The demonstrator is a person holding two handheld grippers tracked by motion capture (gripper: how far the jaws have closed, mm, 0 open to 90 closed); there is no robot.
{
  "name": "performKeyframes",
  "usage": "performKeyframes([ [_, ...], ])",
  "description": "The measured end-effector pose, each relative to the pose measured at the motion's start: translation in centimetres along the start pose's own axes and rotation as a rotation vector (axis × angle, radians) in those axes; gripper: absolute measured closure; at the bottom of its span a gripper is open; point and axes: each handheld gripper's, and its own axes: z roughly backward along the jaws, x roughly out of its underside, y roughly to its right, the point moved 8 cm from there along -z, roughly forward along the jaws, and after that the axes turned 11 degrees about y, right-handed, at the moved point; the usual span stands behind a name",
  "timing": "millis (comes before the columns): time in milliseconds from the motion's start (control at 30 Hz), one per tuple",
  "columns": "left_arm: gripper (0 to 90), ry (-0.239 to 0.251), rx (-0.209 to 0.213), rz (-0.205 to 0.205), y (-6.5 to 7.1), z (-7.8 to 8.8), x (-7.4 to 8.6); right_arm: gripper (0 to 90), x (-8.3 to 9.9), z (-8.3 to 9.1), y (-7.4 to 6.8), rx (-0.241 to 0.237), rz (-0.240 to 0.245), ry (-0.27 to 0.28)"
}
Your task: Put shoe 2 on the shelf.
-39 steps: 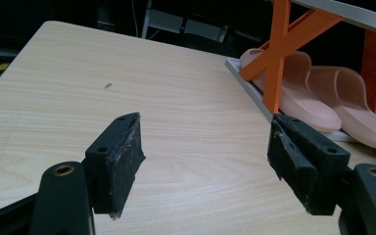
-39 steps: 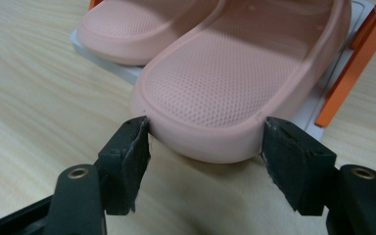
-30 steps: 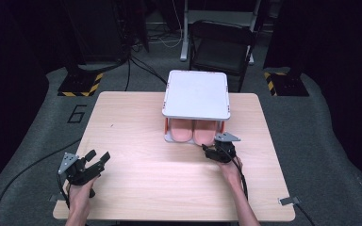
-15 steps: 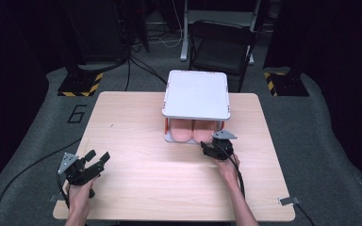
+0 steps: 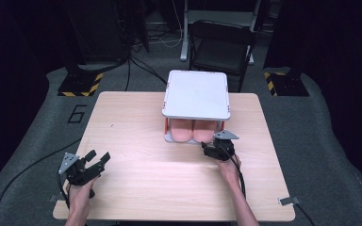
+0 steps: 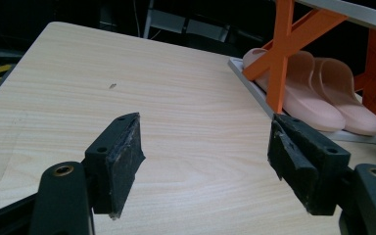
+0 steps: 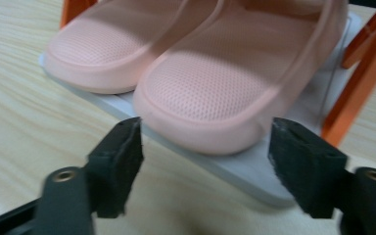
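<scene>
Slippers (image 5: 192, 130) side by side (on rack's (image 5: 196, 94) lower shelf)

I see a dark room: grey carpet (image 5: 311, 122), a black chair (image 5: 221, 47) beyond the wooden table (image 5: 136, 117), yellow-black hazard tape (image 5: 80, 84).

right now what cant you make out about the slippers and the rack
- High view: the white top shelf hides most of both pink slippers.
- Right gripper view: the slippers' heels are cut off by the top edge; picture blurred.
- Left gripper view: orange rack leg covers part of the near slipper.
</scene>
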Motion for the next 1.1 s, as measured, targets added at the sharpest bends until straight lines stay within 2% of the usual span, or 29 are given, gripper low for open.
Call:
performKeyframes([
  [167, 28.5, -0.003, 0.003, -0.006, 0.1, 0.0, 0.0, 20.0, -0.5, 3.3, 0.3, 0.006, -0.009, 0.078],
  [333, 28.4, -0.005, 0.008, -0.013, 0.3, -0.1, 0.1, 19.5, -0.9, 7.6, 1.3, 0.030, -0.071, 0.183],
  [467, 28.4, -0.003, 0.006, -0.015, 0.3, -0.1, 0.1, 19.4, -0.5, 10.9, 2.5, 0.057, -0.132, 0.250],
  [600, 28.3, -0.002, 0.002, -0.015, 0.3, -0.1, 0.1, 19.4, 0.3, 12.9, 3.8, 0.093, -0.161, 0.286],
  [767, 28.3, -0.011, -0.002, -0.019, 0.2, -0.1, 0.2, 19.4, 1.4, 14.7, 5.2, 0.150, -0.171, 0.316],
  [833, 28.3, -0.025, -0.004, -0.029, 0.2, 0.0, 0.3, 19.6, 1.6, 15.2, 5.5, 0.171, -0.175, 0.329],
  [933, 28.3, -0.021, -0.004, -0.033, 0.3, -0.1, 0.3, 19.7, 1.9, 15.7, 5.9, 0.201, -0.170, 0.335],
  [1033, 28.3, -0.034, -0.001, -0.040, 0.4, -0.1, 0.5, 20.0, 2.3, 15.7, 6.0, 0.206, -0.170, 0.332],
  [1100, 28.3, -0.025, -0.001, -0.041, 0.5, -0.2, 0.5, 20.3, 2.7, 15.7, 5.9, 0.208, -0.166, 0.315],
])
